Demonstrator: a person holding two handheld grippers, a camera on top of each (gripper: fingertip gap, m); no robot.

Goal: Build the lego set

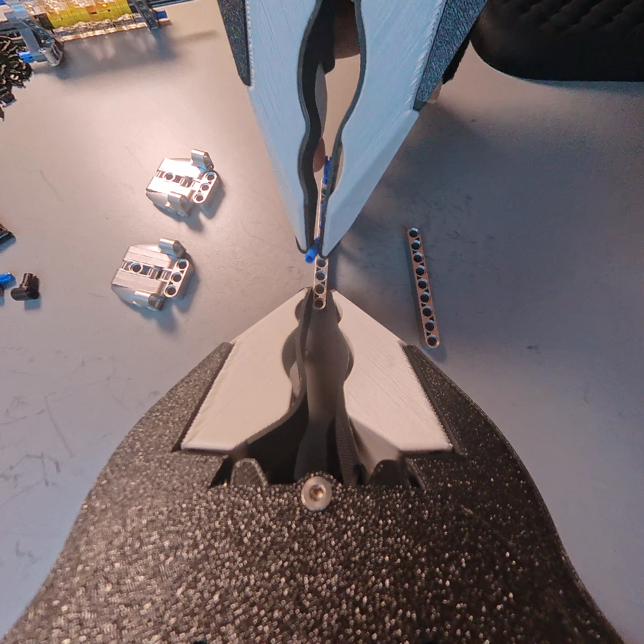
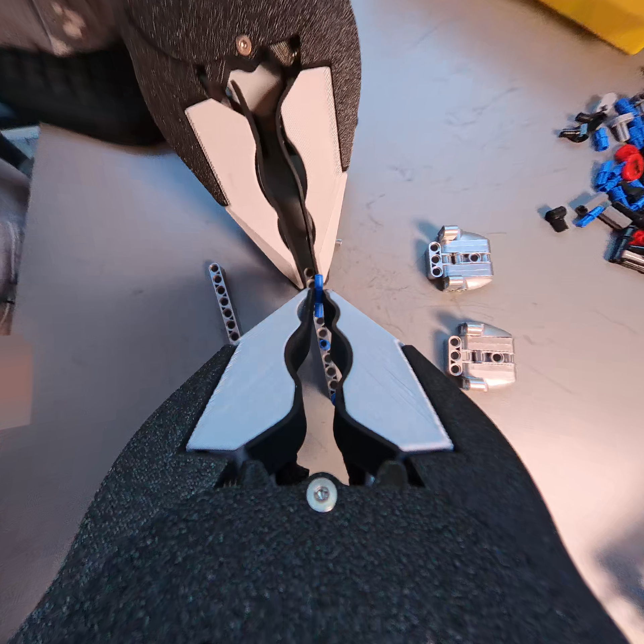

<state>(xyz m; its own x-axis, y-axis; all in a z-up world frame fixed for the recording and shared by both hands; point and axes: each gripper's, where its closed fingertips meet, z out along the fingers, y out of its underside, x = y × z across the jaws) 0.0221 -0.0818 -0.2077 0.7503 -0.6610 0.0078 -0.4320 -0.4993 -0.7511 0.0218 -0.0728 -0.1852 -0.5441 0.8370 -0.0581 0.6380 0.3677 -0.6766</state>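
Both jaws hide most of the grey beam (image 1: 321,278).

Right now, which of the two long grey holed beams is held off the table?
The beam with blue pins, clamped between both grippers' jaws; the bare beam lies flat beside them.

You are meeting other gripper (image 1: 315,249) tip to tip, blocking straight ahead. Loose beam (image 1: 423,288) lying near on one side, two silver panels (image 1: 183,186) crowding other; desk (image 1: 522,244) beyond beam lying bare.
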